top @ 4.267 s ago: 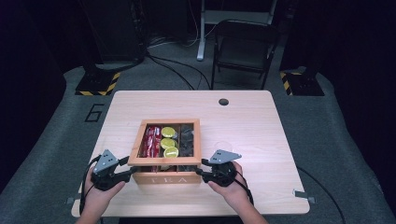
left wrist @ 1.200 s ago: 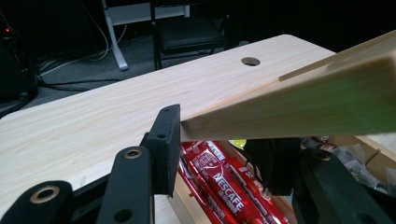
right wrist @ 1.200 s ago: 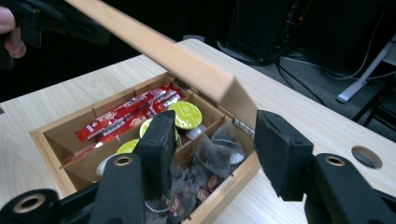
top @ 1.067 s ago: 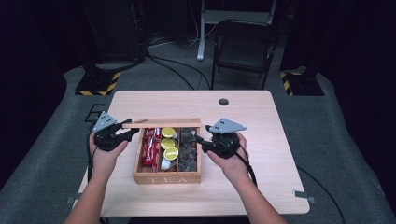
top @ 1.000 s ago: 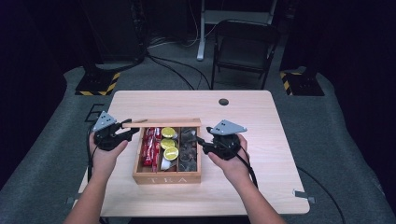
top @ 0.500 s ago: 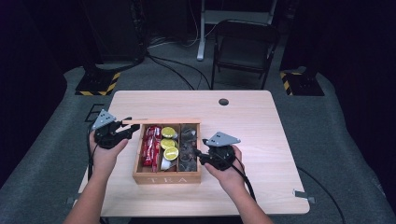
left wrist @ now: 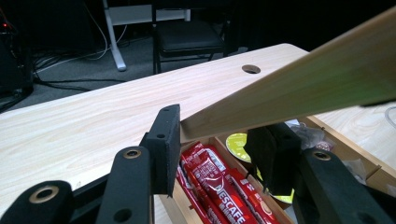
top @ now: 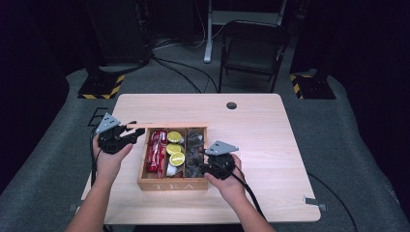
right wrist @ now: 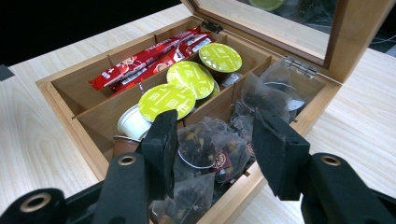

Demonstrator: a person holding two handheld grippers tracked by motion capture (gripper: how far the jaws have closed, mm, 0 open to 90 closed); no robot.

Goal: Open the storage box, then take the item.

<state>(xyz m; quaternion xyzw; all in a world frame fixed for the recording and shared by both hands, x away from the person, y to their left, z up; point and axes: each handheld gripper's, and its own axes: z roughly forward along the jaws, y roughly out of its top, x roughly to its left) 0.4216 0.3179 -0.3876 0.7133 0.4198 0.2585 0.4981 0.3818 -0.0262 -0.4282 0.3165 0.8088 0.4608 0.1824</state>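
Note:
A wooden tea box (top: 167, 184) stands open in the middle of the table. Its lid (top: 169, 125) stands upright at the back. My left gripper (top: 137, 131) is at the lid's left corner. In the left gripper view the lid (left wrist: 299, 79) crosses between the spread jaws and touches the left pad (left wrist: 169, 140); the left gripper (left wrist: 215, 140) is open. My right gripper (top: 199, 166) is open at the box's right compartment, its jaws on either side of the tea bags (right wrist: 205, 149) without closing on them. Red Nescafe sticks (right wrist: 144, 58) and green-topped capsules (right wrist: 168, 100) fill the other compartments.
The light wood table (top: 270, 145) has a round cable hole (top: 231, 105) near its far edge. A folding chair (top: 254, 53) and floor cables lie beyond the table. Bare tabletop lies to the right of the box.
The box was shut 4.3 s ago with both grippers at its front; the lid is now raised. Over the last second my right gripper dropped from the lid to the tea bags. The left one stayed.

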